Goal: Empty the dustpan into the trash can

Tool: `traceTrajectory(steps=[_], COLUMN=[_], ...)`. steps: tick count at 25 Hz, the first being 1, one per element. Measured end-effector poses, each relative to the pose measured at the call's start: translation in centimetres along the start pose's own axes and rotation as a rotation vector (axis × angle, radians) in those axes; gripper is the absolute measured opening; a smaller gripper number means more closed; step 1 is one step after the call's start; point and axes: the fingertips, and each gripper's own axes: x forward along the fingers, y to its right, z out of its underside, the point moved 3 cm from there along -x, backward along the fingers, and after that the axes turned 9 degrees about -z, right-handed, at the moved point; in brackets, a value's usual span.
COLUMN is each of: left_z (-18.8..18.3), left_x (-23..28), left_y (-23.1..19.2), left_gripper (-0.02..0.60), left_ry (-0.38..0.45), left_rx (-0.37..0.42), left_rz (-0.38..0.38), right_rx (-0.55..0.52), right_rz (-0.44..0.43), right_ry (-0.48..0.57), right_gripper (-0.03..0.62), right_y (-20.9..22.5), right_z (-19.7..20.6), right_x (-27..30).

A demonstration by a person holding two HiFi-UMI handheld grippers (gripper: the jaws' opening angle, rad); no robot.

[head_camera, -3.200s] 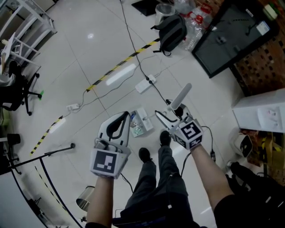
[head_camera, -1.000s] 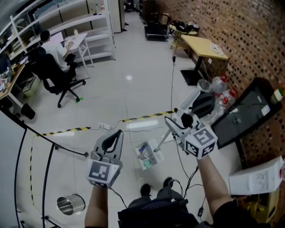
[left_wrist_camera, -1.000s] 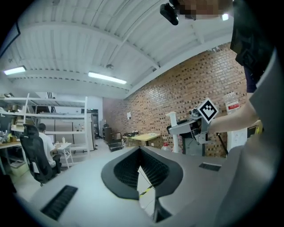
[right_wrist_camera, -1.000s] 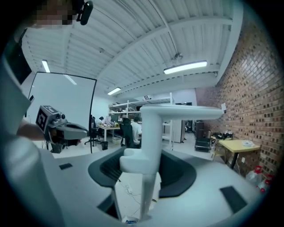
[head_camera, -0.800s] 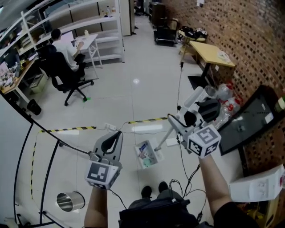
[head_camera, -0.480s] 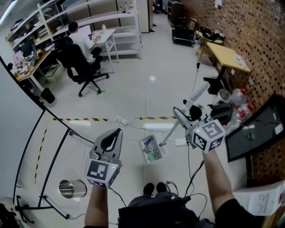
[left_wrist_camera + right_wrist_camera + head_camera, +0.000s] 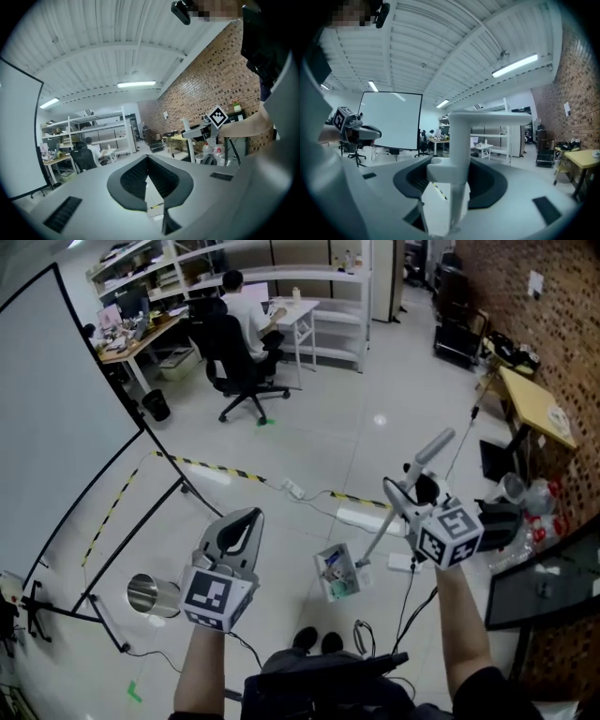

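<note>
A white long-handled dustpan [image 7: 337, 574] with bits of litter in it hangs just above the floor, in front of the person's feet. My right gripper [image 7: 407, 493] is shut on its upright handle [image 7: 461, 140], which fills the gap between the jaws in the right gripper view. The shiny metal trash can [image 7: 153, 596] stands on the floor at the lower left. My left gripper [image 7: 247, 517] is held in the air to the right of the can, jaws shut and empty, as the left gripper view [image 7: 147, 157] shows. The right gripper [image 7: 205, 132] also shows in that view.
A large white screen [image 7: 56, 399] on a black stand stands at the left. Yellow-black tape [image 7: 214, 468], a power strip [image 7: 292, 488] and cables cross the floor. A person on an office chair [image 7: 239, 338] sits far back. The brick wall, a yellow table [image 7: 539, 413] and bags are at the right.
The view has swung left, so the screen now fills the left side. Both grippers have risen slightly, the left more. The dustpan stays in the right gripper's hold.
</note>
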Motion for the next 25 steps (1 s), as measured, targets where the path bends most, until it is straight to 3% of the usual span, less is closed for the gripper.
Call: traceTrajectory(steps=[8, 18, 25], left_z=[1.2, 2.3, 2.5], left_x=[-4.4, -10.0, -14.6], left_y=[-0.9, -5.8, -8.4], left_gripper=[-0.008, -0.008, -0.008], left_ry=[-0.05, -0.097, -0.114], left_rx=[0.001, -0.039, -0.006], left_rz=[-0.138, -0.316, -0.337], right_rx=[-0.019, -0.061, -0.115], right_rz=[-0.119, -0.247, -0.289], right_ry=[-0.017, 0.024, 0.059], right_gripper=[0.229, 0.229, 0.229], right_y=[-1.7, -5.9, -10.5], right_z=[1.3, -2.0, -4.4], right_x=[2.3, 7.6, 11.8])
